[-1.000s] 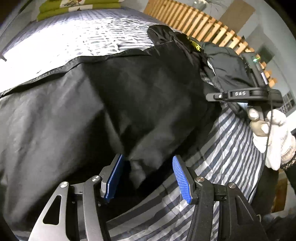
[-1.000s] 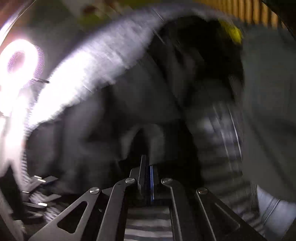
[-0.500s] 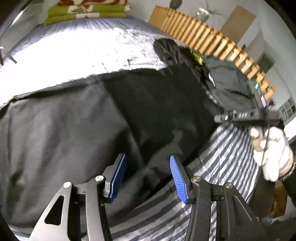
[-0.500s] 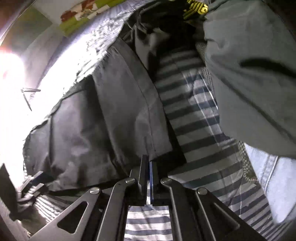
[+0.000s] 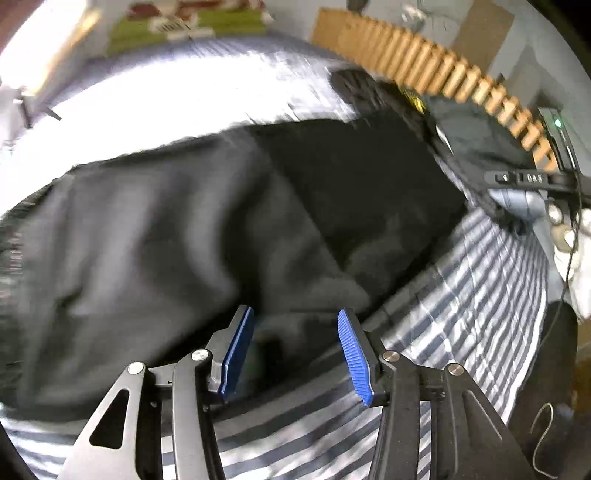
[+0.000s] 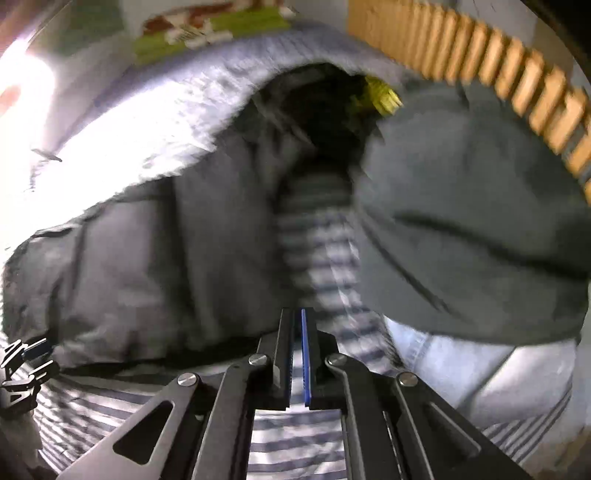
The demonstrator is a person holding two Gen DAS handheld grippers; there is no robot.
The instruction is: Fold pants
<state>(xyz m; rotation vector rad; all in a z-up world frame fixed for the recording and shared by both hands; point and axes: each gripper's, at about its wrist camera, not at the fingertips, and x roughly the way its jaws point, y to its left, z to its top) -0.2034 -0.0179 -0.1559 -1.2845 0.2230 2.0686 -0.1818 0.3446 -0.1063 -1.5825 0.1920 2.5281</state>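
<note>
My left gripper (image 5: 295,354) stands open, its blue pads straddling the near edge of the black pants (image 5: 192,229), which lie spread across the striped bed (image 5: 480,288) with the cloth bunched and rippled just ahead of the pads. If I close here, I judge I could catch only the top layer of that bunch, and the fold would come up crooked, or I might pinch the striped sheet along with the fabric and drag it. Further right my right gripper (image 6: 298,354) has its jaws pressed together with nothing that I can see between them, hovering over bare sheet beside the pants' right edge (image 6: 155,258); it grips no cloth, so a lift from the left alone would let that side sag and twist. Close on the right sits a heap of other dark clothing (image 6: 461,236) over pale denim (image 6: 480,369), near enough that a sweeping fold could snag it. The bed is soft, so it gives little backing for a clean pinch. Glare washes out its far left side, folded green bedding (image 5: 184,29) lies at the head, and a wooden slatted rail (image 5: 424,62) runs behind on the right. Both views are motion-blurred, so fine seams are hard to read.
</note>
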